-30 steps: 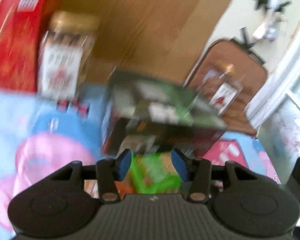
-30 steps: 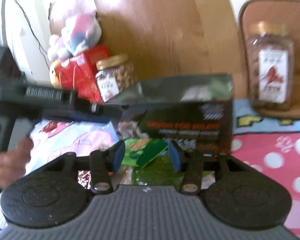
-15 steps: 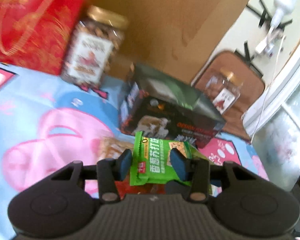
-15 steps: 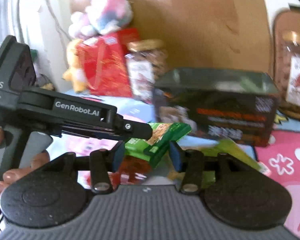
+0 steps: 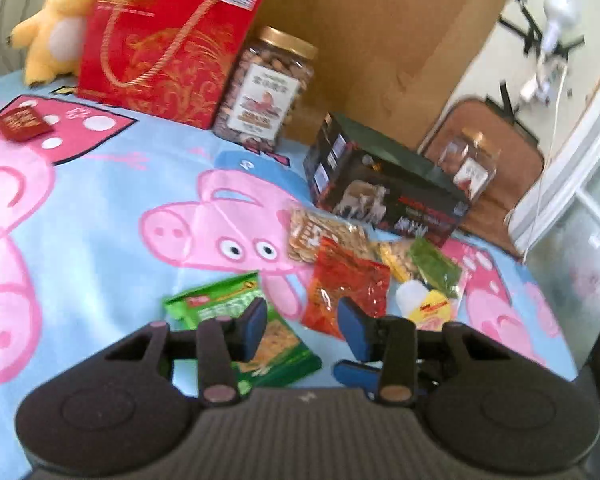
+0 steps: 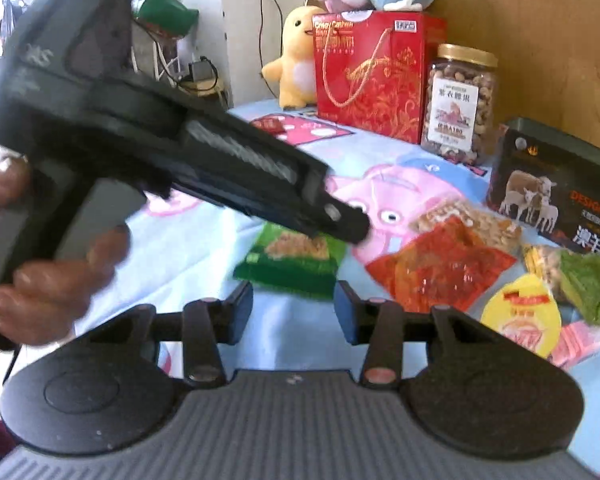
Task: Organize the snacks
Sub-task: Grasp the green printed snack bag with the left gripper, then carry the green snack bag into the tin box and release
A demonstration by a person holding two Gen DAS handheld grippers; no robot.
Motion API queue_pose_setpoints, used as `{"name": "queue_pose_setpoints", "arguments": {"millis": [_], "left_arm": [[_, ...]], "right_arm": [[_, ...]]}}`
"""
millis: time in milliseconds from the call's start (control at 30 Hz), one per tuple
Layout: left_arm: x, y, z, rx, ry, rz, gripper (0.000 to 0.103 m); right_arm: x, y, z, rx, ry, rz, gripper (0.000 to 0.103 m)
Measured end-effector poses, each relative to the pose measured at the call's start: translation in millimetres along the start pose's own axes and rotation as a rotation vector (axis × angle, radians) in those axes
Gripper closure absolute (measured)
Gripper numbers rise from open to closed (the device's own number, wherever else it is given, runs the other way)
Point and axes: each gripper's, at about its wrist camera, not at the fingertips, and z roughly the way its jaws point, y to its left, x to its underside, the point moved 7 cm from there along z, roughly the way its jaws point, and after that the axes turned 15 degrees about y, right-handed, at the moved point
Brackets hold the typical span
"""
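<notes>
A bed-like surface covered by a pale blue cartoon-pig blanket (image 5: 100, 208) holds scattered snacks; a green snack packet (image 5: 236, 312) lies flat near the front, partly under the left gripper (image 5: 302, 326), whose jaws are closing with nothing pinched between them; just to its right lies a red snack packet (image 5: 346, 288), overlapping a clear bag of nuts (image 5: 324, 236), with a green-and-yellow packet (image 5: 428, 264) and a small yellow-lidded cup (image 5: 426, 308) beside them; behind these sits a dark box (image 5: 384, 196), and further back a jar of nuts (image 5: 266, 88) stands beside a red gift box (image 5: 164, 44) and a yellow plush toy (image 5: 56, 20); the right gripper (image 6: 294, 308) hovers over bare blanket, jaws closing, empty; a hand (image 6: 48, 276) grips the left tool's handle.
</notes>
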Motion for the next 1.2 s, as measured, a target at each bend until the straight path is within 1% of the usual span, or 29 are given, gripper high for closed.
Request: {"name": "queue_pose_setpoints", "arguments": {"millis": [100, 133, 167, 200, 233, 300, 400, 467, 500, 533, 567, 633, 667, 700, 733, 800, 900, 1000, 1100, 1200], "left_arm": [[2, 21, -16, -0.034, -0.042, -0.040, 0.056], [4, 28, -19, -0.042, -0.046, -0.058, 0.049], [6, 33, -21, -0.046, -0.043, -0.076, 0.045], [7, 37, -21, -0.044, -0.040, -0.088, 0.040], [9, 39, -21, -0.040, -0.035, -0.094, 0.039], [11, 41, -17, -0.028, -0.017, -0.094, 0.039], [15, 40, -10, -0.003, 0.010, -0.086, 0.039], [19, 39, -4, -0.001, 0.028, -0.083, 0.043], [21, 38, 2, 0.004, 0.042, -0.080, 0.049], [22, 37, 3, -0.006, 0.026, -0.068, 0.061], [24, 34, 6, -0.015, 0.036, -0.058, 0.062], [22, 31, 5, -0.068, 0.013, -0.042, 0.061], [20, 31, 4, -0.082, 0.001, -0.036, 0.062], [15, 30, 1, -0.083, -0.010, -0.028, 0.068], [10, 26, -2, -0.067, -0.020, -0.020, 0.069], [-2, 16, -8, -0.051, -0.041, 0.009, 0.069], [-19, -2, -10, -0.058, -0.071, 0.056, 0.069], [-43, -24, -10, -0.034, -0.104, 0.101, 0.069], [-71, -52, -5, -0.021, -0.142, 0.169, 0.069], [-102, -80, 10, -0.009, -0.165, 0.235, 0.069]], "right_arm": [[-1, -6, -8, 0.010, -0.031, 0.020, 0.055], [1, -6, -10, 0.016, -0.042, 0.022, 0.054], [1, -8, -12, 0.019, -0.049, 0.028, 0.052], [0, -10, -11, 0.018, -0.049, 0.036, 0.044], [-1, -10, -9, 0.012, -0.045, 0.041, 0.039], [-2, -8, -3, 0.006, -0.031, 0.036, 0.034], [-8, -7, 9, 0.005, -0.001, 0.007, 0.033], [-11, -6, 18, 0.013, 0.021, -0.020, 0.033], [-13, -5, 23, 0.021, 0.035, -0.036, 0.033], [-13, -3, 28, 0.030, 0.041, -0.053, 0.035], [-13, -1, 30, 0.046, 0.034, -0.077, 0.038], [-14, 3, 29, 0.065, 0.022, -0.098, 0.054], [-14, 2, 28, 0.079, 0.016, -0.093, 0.060], [-13, -1, 27, 0.088, 0.012, -0.088, 0.071], [-14, -4, 25, 0.088, 0.010, -0.080, 0.075], [-15, -10, 18, 0.112, -0.019, -0.067, 0.077], [-23, -17, 5, 0.171, -0.088, -0.054, 0.077], [-33, -32, -11, 0.226, -0.153, -0.038, 0.077], [-45, -54, -26, 0.293, -0.215, -0.025, 0.077], [-61, -83, -38, 0.372, -0.249, -0.013, 0.077]]}}
